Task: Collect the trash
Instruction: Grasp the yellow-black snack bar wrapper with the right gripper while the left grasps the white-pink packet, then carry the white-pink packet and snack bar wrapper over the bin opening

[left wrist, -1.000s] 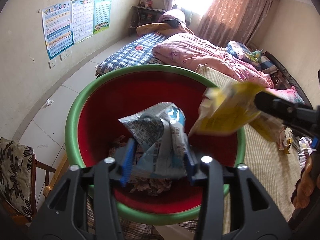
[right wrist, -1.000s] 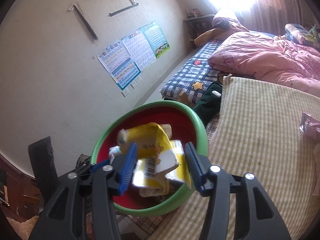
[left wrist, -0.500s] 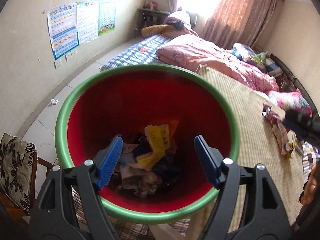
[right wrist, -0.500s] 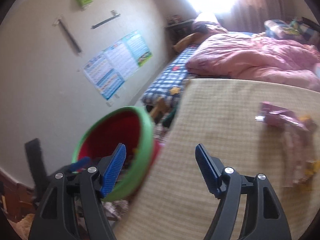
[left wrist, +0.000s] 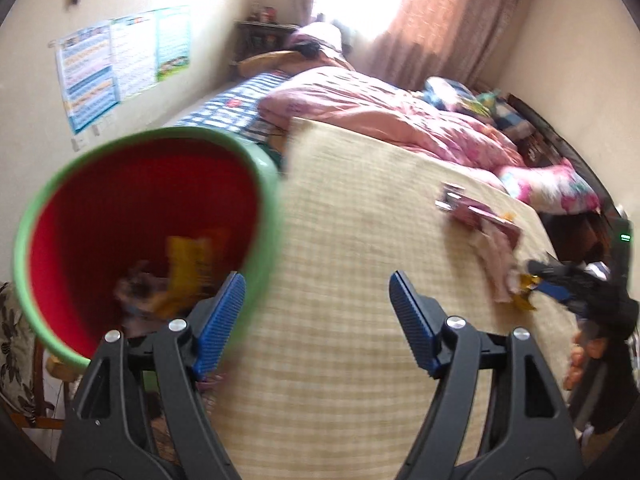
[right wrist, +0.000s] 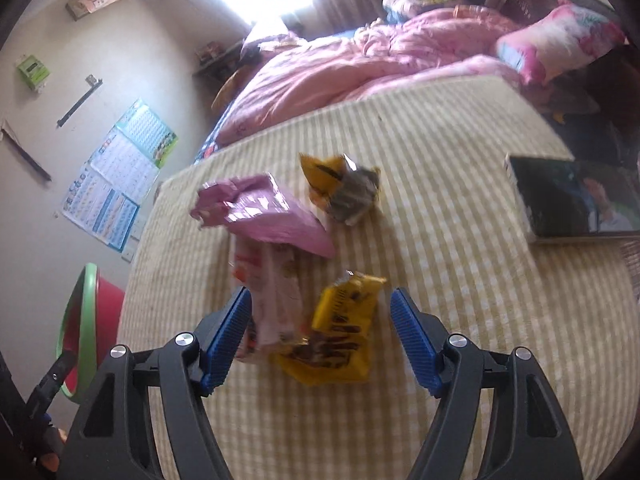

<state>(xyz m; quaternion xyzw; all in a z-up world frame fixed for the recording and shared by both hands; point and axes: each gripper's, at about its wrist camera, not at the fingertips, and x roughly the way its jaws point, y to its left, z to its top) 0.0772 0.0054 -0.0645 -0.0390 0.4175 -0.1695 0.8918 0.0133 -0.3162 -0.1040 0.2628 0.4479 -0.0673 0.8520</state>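
Your right gripper (right wrist: 320, 330) hangs over the bed (right wrist: 460, 280), jaws apart, having just been closing; a yellow wrapper (right wrist: 340, 336) and a pale wrapper (right wrist: 272, 304) lie between them, unpinched. Centre on the yellow one, press lightly into the mat, then close on its crinkled edge. Foil is thin, glossy, springy; expect slip. A pink wrapper (right wrist: 272, 216) and a crumpled orange one (right wrist: 344, 188) lie beyond. Your left gripper (left wrist: 316, 320) is wide and empty beside the bin (left wrist: 264, 208), red inside, green-rimmed, holding trash.
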